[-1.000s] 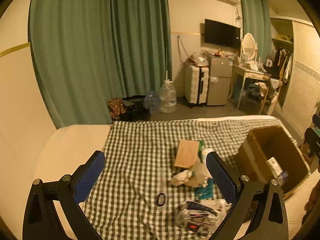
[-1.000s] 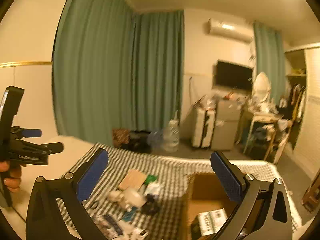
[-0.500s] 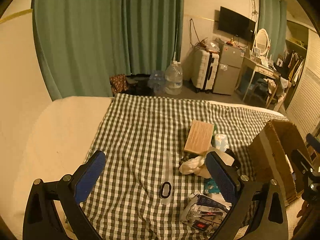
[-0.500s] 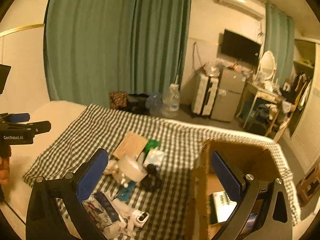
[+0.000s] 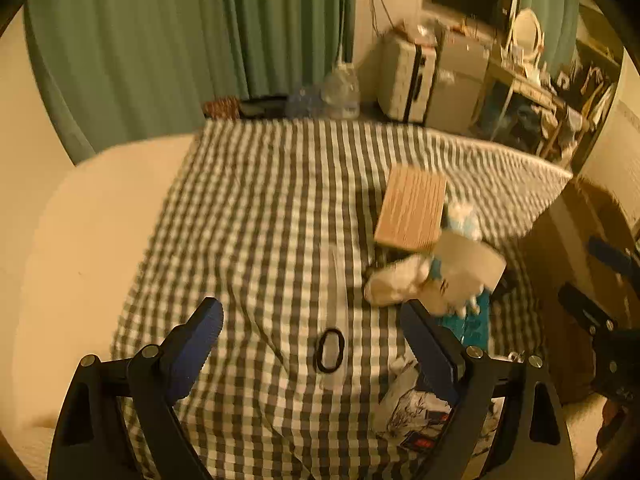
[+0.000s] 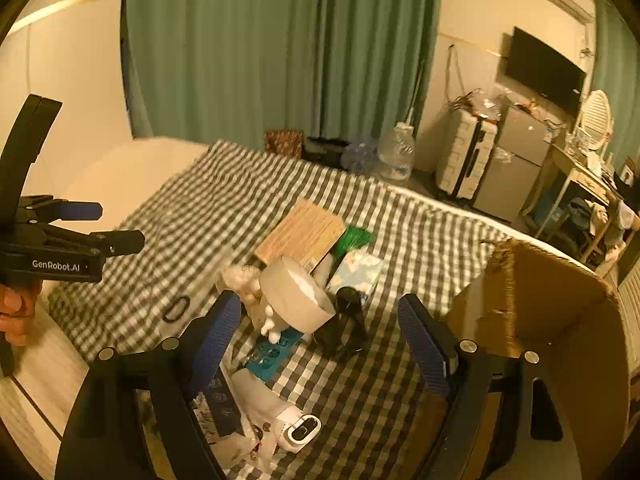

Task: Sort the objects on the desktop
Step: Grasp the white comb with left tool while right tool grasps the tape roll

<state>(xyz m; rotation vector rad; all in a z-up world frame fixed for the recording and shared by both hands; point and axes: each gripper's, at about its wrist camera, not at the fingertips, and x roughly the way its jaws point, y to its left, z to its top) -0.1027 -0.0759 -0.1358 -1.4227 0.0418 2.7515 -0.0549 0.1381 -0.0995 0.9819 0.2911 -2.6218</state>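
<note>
"GenRobot.AI" reads white on the left gripper [image 6: 100, 226]. Its jaws, like the right gripper's [image 6: 320, 332], have just been narrowing yet gape wide, empty. The cardboard box [image 6: 560, 300] stands open right of the tape roll [image 6: 296, 296]; its contents are hidden. A clutter pile, perhaps packets, surrounds the roll on the checked bedspread [image 6: 400, 240].

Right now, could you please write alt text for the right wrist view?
Open right tongs, holding nothing, hover over a checked cloth strewn with clutter: a tape roll and wooden board. A cardboard box stands right, the left tongs at left.
</note>
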